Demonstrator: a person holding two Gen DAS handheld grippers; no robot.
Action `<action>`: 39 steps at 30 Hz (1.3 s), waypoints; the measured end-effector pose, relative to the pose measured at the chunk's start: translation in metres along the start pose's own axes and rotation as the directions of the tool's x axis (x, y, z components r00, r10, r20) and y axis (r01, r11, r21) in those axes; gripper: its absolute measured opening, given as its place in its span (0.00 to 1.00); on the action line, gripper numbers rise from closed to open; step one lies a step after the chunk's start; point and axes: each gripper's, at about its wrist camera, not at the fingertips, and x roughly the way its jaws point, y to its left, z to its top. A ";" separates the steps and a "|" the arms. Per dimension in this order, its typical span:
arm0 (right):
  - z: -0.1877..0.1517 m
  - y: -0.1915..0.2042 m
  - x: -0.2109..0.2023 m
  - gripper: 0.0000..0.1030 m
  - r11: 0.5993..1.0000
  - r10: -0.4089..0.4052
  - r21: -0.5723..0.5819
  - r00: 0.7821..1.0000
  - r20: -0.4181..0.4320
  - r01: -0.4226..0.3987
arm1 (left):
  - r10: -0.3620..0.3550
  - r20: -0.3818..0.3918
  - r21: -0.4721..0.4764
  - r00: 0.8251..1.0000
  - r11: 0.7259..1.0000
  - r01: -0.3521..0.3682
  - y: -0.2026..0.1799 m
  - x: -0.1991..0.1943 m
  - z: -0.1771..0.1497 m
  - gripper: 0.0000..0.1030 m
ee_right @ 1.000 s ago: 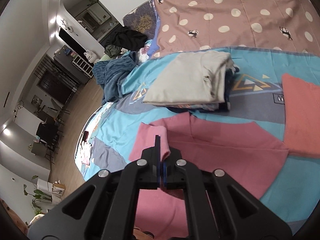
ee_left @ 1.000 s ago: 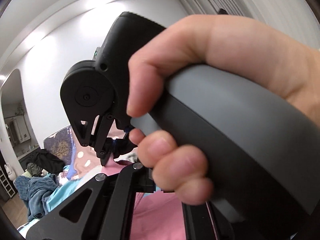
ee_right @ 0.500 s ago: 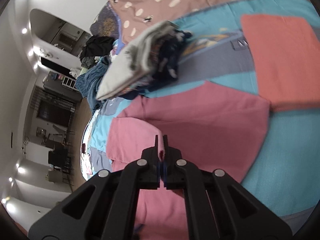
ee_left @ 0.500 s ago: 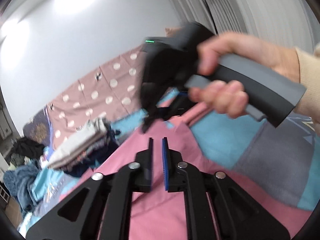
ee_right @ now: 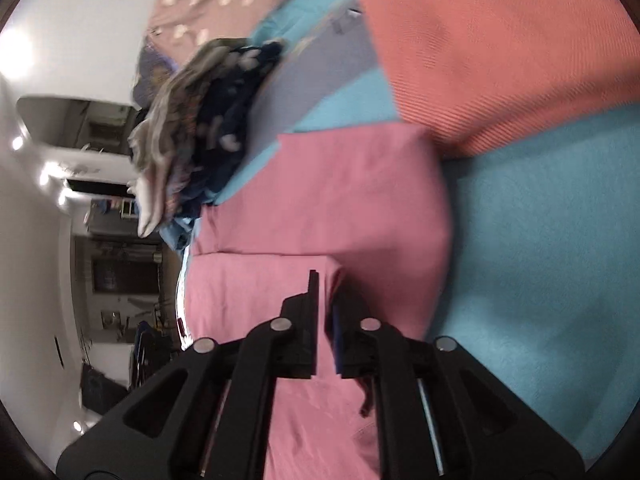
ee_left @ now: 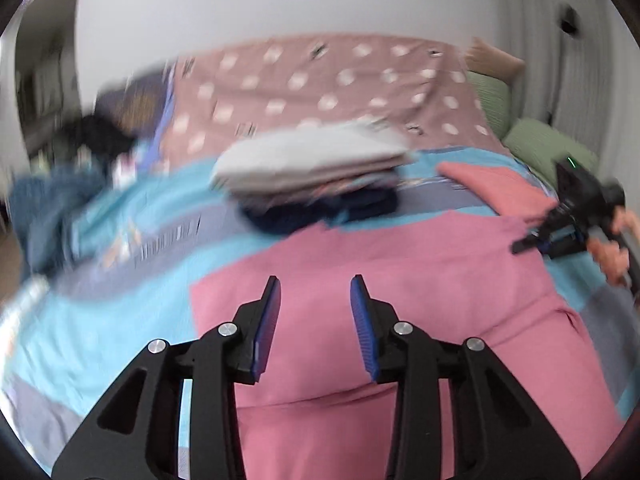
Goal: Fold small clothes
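Fig. — Both wrist views, mid-fold. We see the left gripper [ee_left: 315, 288] w/ jaws opening, nothing between them, above the pink garment [ee_left: 400, 264], which lies flat on the bed at frame centre. Right gripper [ee_right: 325, 292], jaws opening a little; the pink fold edge sits at its tips, whether between the pads we cannot tell. Risk, in our judgement: the fabric may snag on a blue pad and drag the fold askew. Surface: turquoise-grey bedspread [ee_right: 540, 240]; folded stack [ee_left: 312, 160] upper centre, coral cloth [ee_right: 500, 40] upper right. Room — white wall, blurred.
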 end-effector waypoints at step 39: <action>-0.119 0.077 0.035 0.26 0.642 -0.434 -0.537 0.837 0.333 0.547 | -0.173 -0.264 -0.045 0.949 0.985 0.167 0.034 0.050 -0.039 0.48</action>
